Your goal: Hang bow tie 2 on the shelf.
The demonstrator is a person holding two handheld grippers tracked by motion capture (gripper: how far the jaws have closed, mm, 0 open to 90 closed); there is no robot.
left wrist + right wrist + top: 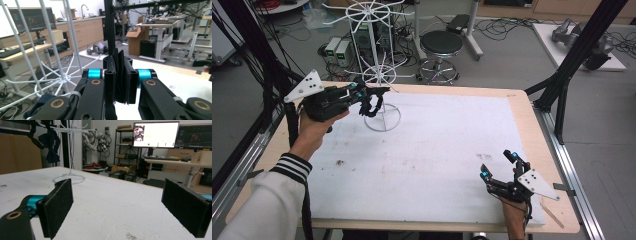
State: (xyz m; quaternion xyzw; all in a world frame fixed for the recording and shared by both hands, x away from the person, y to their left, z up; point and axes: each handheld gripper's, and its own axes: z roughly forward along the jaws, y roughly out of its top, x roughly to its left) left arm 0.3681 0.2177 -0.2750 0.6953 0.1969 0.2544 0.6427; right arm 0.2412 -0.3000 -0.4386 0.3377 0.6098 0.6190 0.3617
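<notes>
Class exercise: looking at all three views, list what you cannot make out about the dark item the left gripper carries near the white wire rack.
- Dark item, left gripper view: the fingers cover its sides, so shape unclear.
- Dark item, high view: too small and dark to identify.
- White wire rack, high view: top cut off by the frame edge.

1. No legible text, label, brand, number or sign anywhere; nothing readable on the white foam-covered wooden table [437,150].
2. Right gripper view: bright computer monitor [156,134] on the desk shows a window with lines of print; too small and blurred to read.
3. Left gripper view: dark monitor [32,18] shows graphics; no characters can be made out.
</notes>
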